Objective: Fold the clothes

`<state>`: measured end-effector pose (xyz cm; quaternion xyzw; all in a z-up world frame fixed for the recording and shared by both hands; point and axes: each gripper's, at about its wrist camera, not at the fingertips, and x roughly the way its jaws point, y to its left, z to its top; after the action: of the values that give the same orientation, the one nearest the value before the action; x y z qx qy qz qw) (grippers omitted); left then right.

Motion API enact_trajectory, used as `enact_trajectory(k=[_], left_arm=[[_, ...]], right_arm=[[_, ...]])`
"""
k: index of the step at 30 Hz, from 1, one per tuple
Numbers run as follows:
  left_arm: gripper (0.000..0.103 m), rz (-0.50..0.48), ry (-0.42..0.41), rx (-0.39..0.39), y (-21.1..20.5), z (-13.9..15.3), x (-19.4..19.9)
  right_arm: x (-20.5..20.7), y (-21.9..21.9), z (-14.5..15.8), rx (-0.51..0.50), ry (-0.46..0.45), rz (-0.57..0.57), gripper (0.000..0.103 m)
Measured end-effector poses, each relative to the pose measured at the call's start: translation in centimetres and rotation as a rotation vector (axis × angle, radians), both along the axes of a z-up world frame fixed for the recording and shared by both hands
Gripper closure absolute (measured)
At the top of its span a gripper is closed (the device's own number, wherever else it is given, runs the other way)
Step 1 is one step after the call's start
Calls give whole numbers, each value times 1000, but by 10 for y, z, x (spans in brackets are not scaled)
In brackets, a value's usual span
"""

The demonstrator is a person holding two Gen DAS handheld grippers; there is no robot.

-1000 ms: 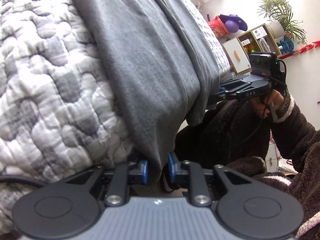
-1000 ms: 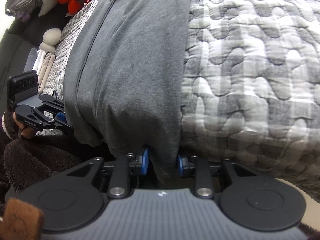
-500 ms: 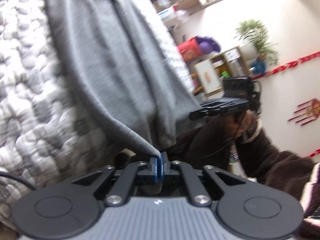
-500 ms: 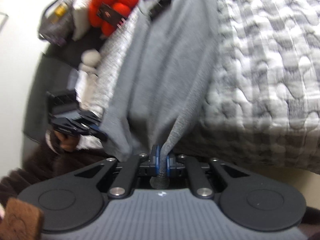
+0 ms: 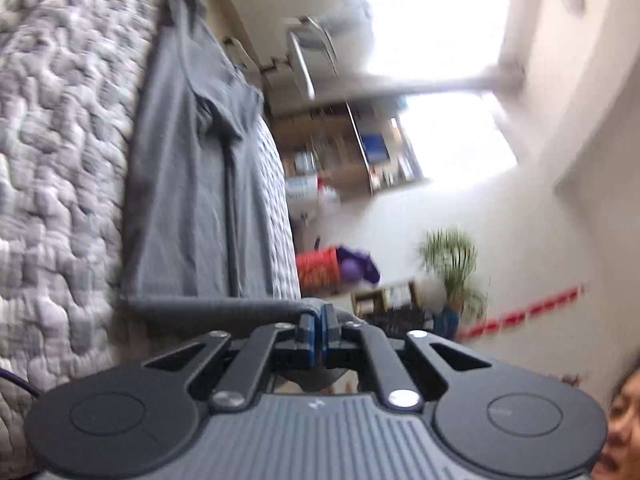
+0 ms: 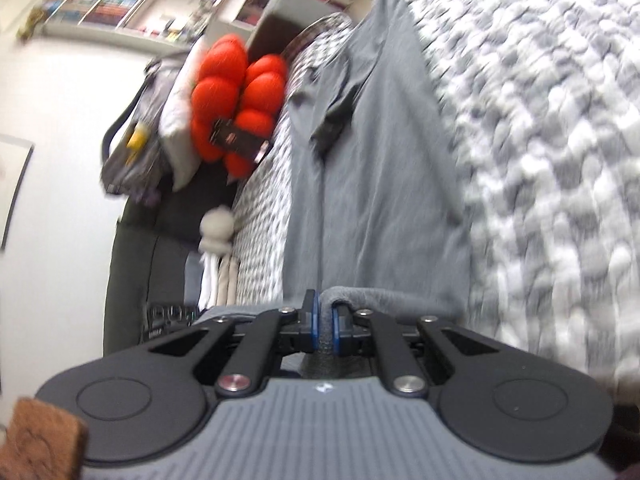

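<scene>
My left tool (image 5: pixel 319 322) is pinched tight on the near hem of the grey garment (image 5: pixel 192 200) — the blue pads meet with only a thin fold of cloth between them. My right tool (image 6: pixel 325 322) is clamped on that same hem too, a thicker roll of grey fabric bunched between its pads. From both tools the garment stretches away lengthwise across the bed, lying flat on the grey-and-white quilt (image 5: pixel 56 168), its far end rumpled. The near edge is lifted, drawn into a taut band running sideways from each tool. In the right view, a red-orange plush cushion (image 6: pixel 236 100) sits at the far left beside the bed; in the left view, a potted plant (image 5: pixel 452 264) stands off to the right — both blurred.
</scene>
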<state>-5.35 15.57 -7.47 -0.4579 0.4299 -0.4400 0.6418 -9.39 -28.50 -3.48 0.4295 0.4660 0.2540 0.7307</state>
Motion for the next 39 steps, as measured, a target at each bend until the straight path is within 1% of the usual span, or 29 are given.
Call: enact_trajectory(k=[2, 5, 9, 11, 13, 15, 18, 21, 23, 24, 26, 27, 28, 30, 31, 32, 33, 34, 37, 39], left_arm=[[100, 70, 34, 14, 5, -5, 10], [100, 145, 95, 43, 10, -15, 27], [100, 206, 160, 78, 11, -24, 43], [99, 224, 187, 84, 17, -30, 51], [91, 239, 199, 94, 22, -31, 53], [77, 270, 203, 96, 26, -29, 53], [64, 302, 189, 67, 31, -23, 52], [58, 308, 156, 77, 31, -13, 54], [53, 329, 121, 122, 31, -2, 58], [50, 344, 102, 152, 33, 3, 60], [49, 383, 56, 231, 31, 16, 66], [48, 403, 43, 279, 29, 24, 70], [48, 414, 55, 322, 25, 29, 75], [48, 417, 81, 399, 15, 38, 86], [48, 413, 67, 445, 9, 42, 89], [48, 409, 49, 489, 2, 46, 92], [47, 410, 5, 523, -2, 48, 91], [47, 410, -40, 557, -7, 49, 89], [47, 402, -181, 630, -11, 48, 76], [47, 338, -210, 675, -13, 45, 72]], right_arm=[[13, -3, -1, 13, 16, -39, 93], [37, -11, -16, 36, 67, -89, 93], [61, -24, -37, 86, 121, -128, 93], [68, -28, -47, 110, 145, -133, 93], [73, -31, -57, 141, 172, -138, 93], [75, -35, -67, 184, 194, -140, 92], [76, -42, -78, 267, 221, -143, 90], [77, -48, -79, 332, 229, -140, 90], [78, -51, -75, 364, 223, -137, 89], [80, -52, -73, 379, 219, -137, 86], [84, -52, -66, 396, 208, -140, 75], [87, -52, -63, 398, 197, -147, 64], [90, -52, -59, 400, 187, -153, 60], [98, -53, -52, 413, 164, -177, 60], [102, -54, -48, 421, 152, -192, 60], [105, -54, -44, 417, 132, -209, 60], [106, -53, -39, 390, 95, -227, 60], [105, -51, -34, 342, 50, -230, 60], [95, -41, -19, 127, -100, -184, 60], [89, -34, -10, -17, -194, -151, 60]])
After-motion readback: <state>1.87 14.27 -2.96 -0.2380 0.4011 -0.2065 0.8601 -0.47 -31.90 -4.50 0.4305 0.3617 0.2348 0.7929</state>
